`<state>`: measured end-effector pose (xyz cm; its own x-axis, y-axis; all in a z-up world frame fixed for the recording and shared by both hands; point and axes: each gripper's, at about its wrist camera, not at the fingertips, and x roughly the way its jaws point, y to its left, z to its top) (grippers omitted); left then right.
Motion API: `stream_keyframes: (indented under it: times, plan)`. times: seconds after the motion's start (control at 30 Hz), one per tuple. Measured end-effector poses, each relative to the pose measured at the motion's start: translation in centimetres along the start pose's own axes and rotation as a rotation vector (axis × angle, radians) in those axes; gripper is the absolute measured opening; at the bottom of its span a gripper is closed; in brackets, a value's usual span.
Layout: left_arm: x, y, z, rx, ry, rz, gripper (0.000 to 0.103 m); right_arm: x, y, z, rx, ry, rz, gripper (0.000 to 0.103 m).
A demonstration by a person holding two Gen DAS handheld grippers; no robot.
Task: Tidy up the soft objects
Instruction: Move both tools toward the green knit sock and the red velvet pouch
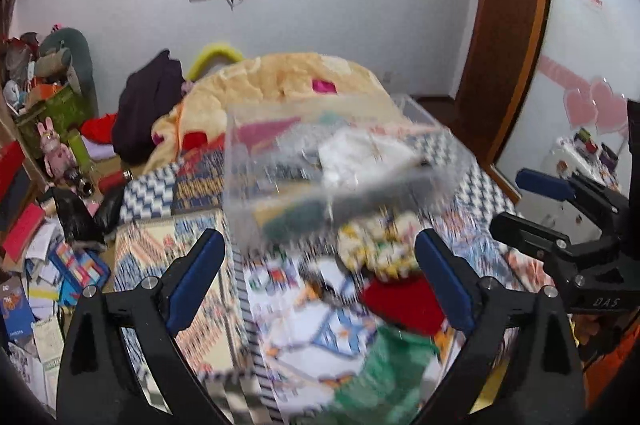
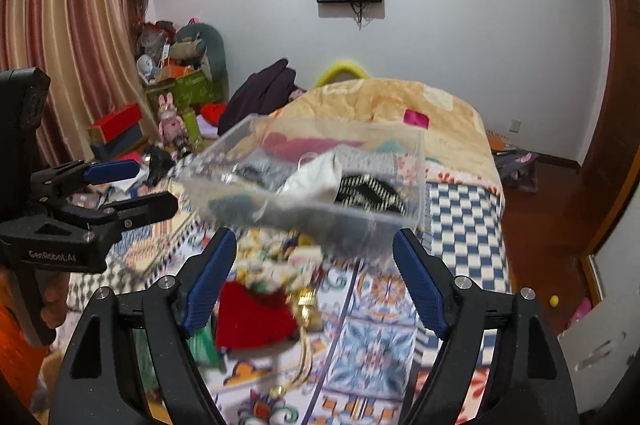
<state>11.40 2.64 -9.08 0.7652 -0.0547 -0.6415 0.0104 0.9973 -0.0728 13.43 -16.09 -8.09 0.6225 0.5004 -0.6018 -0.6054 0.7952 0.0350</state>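
Left wrist view: your left gripper [image 1: 318,281] stands wide open and empty. The clear plastic box [image 1: 280,161] of soft cloths sits on the bed at twelve o'clock, with the red pouch [image 1: 400,305] nearer, at four o'clock.

Right wrist view: your right gripper [image 2: 314,281] is open too, holding nothing. The box [image 2: 400,161] looks stiff and slippery; grip its rim. The pouch [image 2: 252,317] should squash; pinch its middle.

"GenRobot.AI" on left gripper [image 2: 158,189]; "DAS" on right gripper [image 1: 508,203].
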Motion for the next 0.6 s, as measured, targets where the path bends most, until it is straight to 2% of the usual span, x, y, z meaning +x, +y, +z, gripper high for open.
stream_keyframes:
  times: [0.4,0.6]
  plan:
    - [1.7,-1.9,-7.6,0.003,0.188,-0.048,0.097,0.0,-0.3,-4.8,0.061,0.118,0.018,0.078]
    - [2.6,-2.5,-9.8,0.018,0.242,-0.076,0.097,0.1,0.0,-5.8,0.081,0.141,0.020,0.078]
